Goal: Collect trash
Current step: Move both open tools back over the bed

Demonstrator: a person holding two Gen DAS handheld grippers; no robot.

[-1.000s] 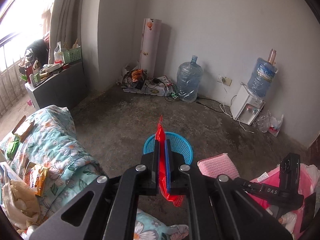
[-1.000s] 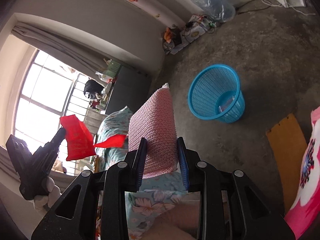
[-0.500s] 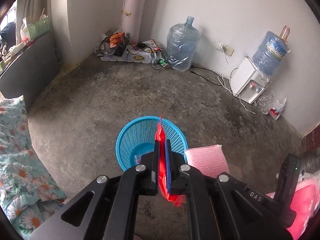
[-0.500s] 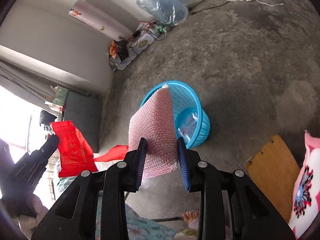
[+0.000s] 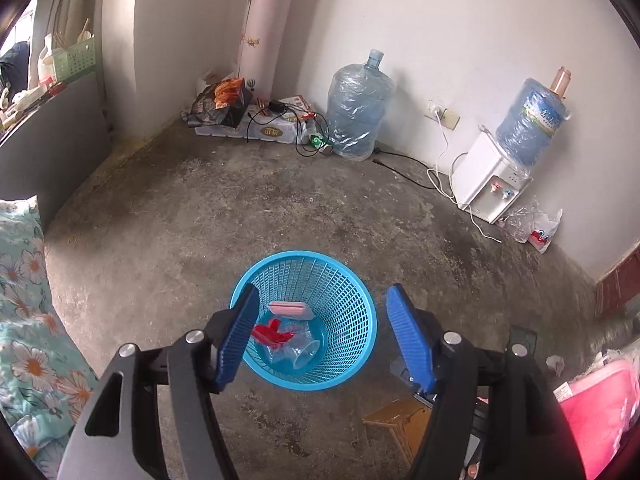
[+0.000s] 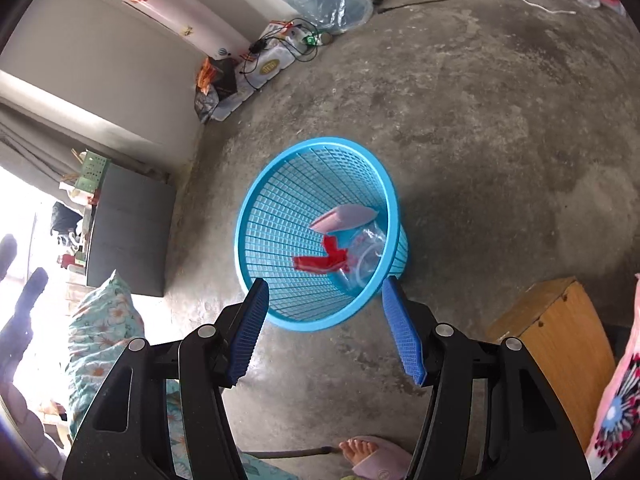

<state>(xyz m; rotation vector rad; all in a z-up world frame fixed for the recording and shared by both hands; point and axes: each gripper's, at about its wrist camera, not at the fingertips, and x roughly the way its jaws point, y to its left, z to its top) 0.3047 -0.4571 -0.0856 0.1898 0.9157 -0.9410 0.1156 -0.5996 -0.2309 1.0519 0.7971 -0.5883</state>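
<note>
A blue mesh basket point(image 5: 352, 300) point(image 6: 280, 200) stands on the concrete floor below both grippers. Inside it lie a red wrapper point(image 5: 272, 333) point(image 6: 320, 261), a pink sponge point(image 5: 290, 309) point(image 6: 344, 216) and clear plastic point(image 5: 304, 354) point(image 6: 368, 256). My left gripper point(image 5: 322, 334) hangs above the basket, its blue-padded jaws opening with nothing between them. My right gripper point(image 6: 326, 330) also hangs over the basket rim, jaws opening and empty.
A floral bedcover point(image 5: 24, 300) lies at the left. A small wooden stool point(image 6: 556, 344) stands right of the basket. Water jugs point(image 5: 358, 108), a dispenser point(image 5: 492, 184), cables and packages line the far wall. A person's foot in a slipper point(image 6: 368, 456) is near the bottom edge.
Both grippers dropped toward the basket and opened. The red wrapper left the left jaws and the pink sponge left the right jaws; both now lie in the basket.
</note>
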